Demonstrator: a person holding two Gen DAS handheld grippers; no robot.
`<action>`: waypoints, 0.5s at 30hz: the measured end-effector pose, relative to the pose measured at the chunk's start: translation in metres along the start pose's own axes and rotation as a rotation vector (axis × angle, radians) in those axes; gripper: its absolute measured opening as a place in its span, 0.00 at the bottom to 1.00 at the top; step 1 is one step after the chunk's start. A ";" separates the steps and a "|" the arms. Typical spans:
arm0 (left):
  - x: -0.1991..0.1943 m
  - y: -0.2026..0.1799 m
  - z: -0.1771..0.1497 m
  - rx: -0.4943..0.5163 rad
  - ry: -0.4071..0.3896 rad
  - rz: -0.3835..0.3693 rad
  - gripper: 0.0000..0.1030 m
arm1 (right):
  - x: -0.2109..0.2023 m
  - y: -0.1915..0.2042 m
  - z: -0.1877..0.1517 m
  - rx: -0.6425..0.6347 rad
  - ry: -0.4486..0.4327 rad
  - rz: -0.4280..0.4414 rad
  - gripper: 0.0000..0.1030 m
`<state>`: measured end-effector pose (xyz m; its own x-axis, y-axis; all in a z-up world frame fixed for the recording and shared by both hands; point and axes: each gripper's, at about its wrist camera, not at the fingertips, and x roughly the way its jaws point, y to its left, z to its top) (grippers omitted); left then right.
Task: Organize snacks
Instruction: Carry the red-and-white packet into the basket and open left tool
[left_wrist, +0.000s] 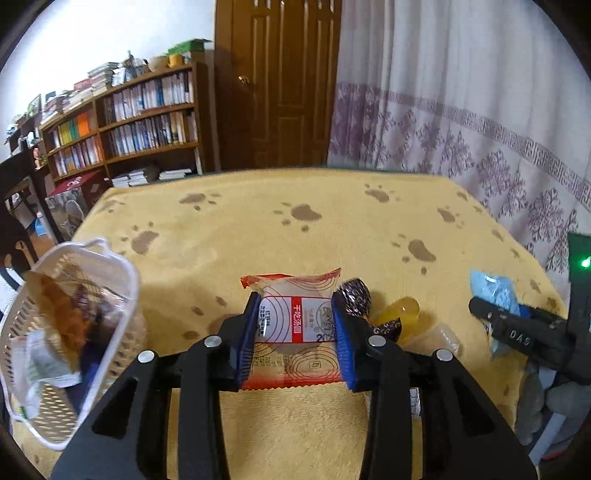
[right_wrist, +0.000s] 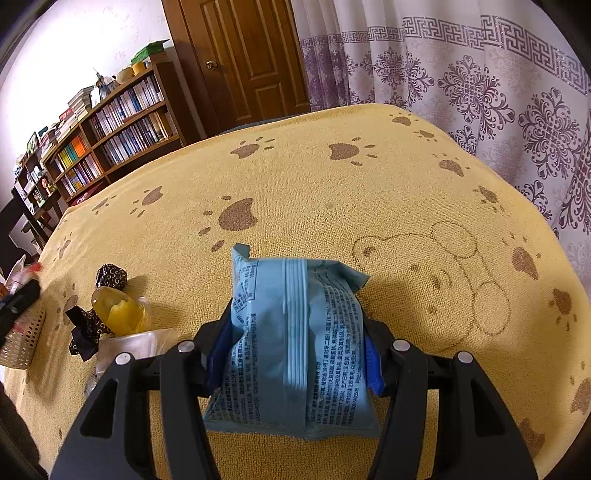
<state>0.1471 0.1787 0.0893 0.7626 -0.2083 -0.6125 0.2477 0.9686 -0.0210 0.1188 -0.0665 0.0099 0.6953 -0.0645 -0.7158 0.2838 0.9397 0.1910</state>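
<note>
Nearest you, both tools are loaded. Your left gripper (left_wrist: 297, 328) pinches a red-and-white snack packet (left_wrist: 295, 332) across its middle, blue pads pressed into both sides. Your right gripper (right_wrist: 291, 350) is clamped on a light blue pouch (right_wrist: 295, 339), seam side up.

Treat both as light, soft, air-filled film: slippery, easily crushed. Grip across the body, not the crimped ends.

Legible writing: red vertical Chinese characters on the packet's band; dense small print on the pouch, too fine to read; "DAS" on the right tool as seen from the left view.

Left of the packet, the white perforated basket (left_wrist: 122, 280) holds other snacks. Further out on the yellow paw-print cloth (right_wrist: 332, 206) lie a dark patterned candy (right_wrist: 110, 277) and a yellow jelly cup (right_wrist: 122, 310).
</note>
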 end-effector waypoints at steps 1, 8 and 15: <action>-0.004 0.003 0.001 -0.004 -0.009 0.007 0.37 | 0.000 0.000 0.000 0.000 0.000 0.000 0.56; -0.038 0.041 0.007 -0.060 -0.073 0.086 0.37 | 0.000 0.000 0.000 0.000 0.000 0.000 0.56; -0.059 0.093 0.005 -0.139 -0.098 0.176 0.37 | -0.001 0.001 0.001 0.001 -0.002 -0.002 0.56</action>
<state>0.1281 0.2805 0.1277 0.8427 -0.0405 -0.5368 0.0268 0.9991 -0.0334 0.1188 -0.0662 0.0113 0.6960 -0.0672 -0.7149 0.2861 0.9391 0.1903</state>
